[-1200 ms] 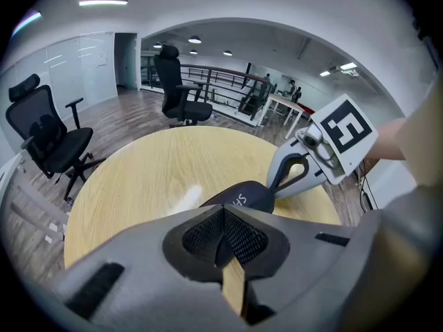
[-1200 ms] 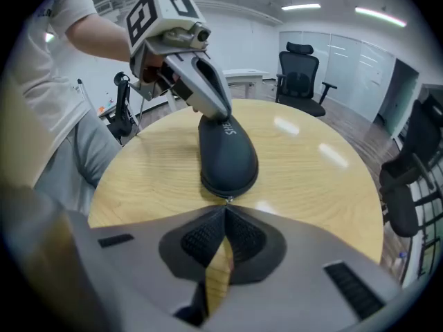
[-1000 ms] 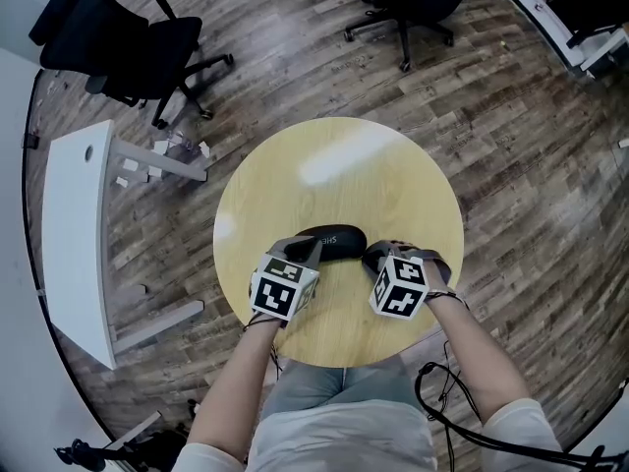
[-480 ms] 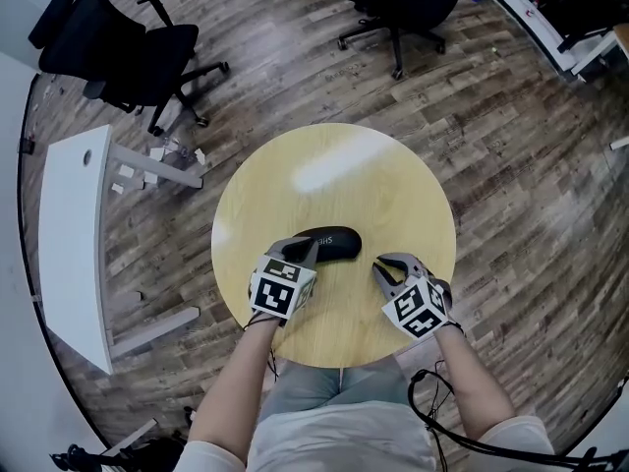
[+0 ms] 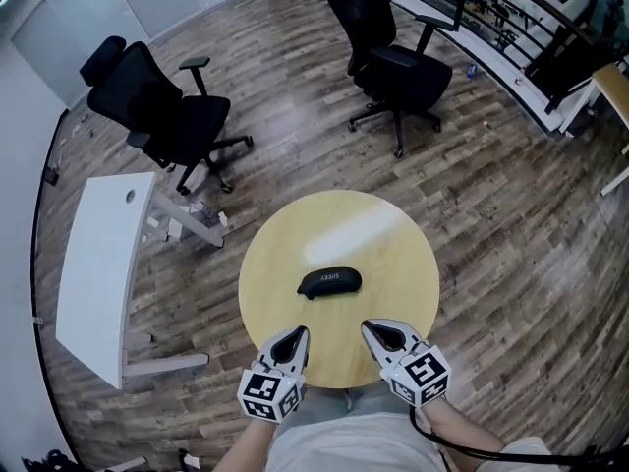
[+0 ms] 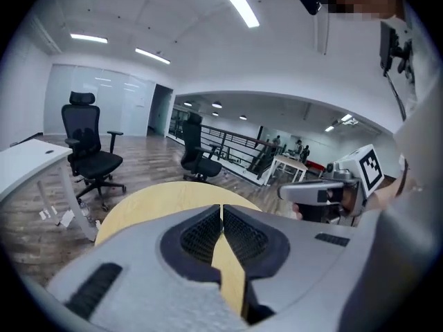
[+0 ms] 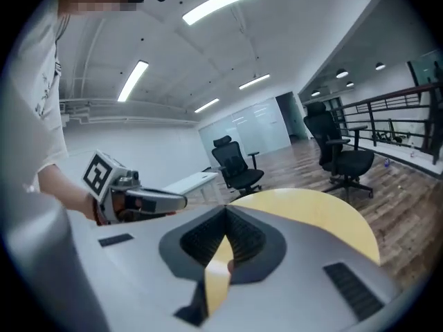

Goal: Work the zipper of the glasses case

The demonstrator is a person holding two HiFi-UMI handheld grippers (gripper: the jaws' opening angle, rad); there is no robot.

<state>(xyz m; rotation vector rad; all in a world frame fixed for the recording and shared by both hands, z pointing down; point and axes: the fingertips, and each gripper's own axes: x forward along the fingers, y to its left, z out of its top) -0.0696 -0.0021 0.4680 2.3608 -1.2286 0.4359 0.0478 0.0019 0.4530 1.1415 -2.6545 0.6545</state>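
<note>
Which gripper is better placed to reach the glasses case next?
Nearly even; right, marginally. The right gripper and left gripper are both shut, empty, short of the glasses case; the right's tips look slightly closer.

a short pale word is printed on top of the black glasses case (image 5: 330, 282), too small to read with certainty. the cubes on the left gripper (image 5: 297, 336) and the right gripper (image 5: 372, 331) carry black-and-white square code markers.
</note>
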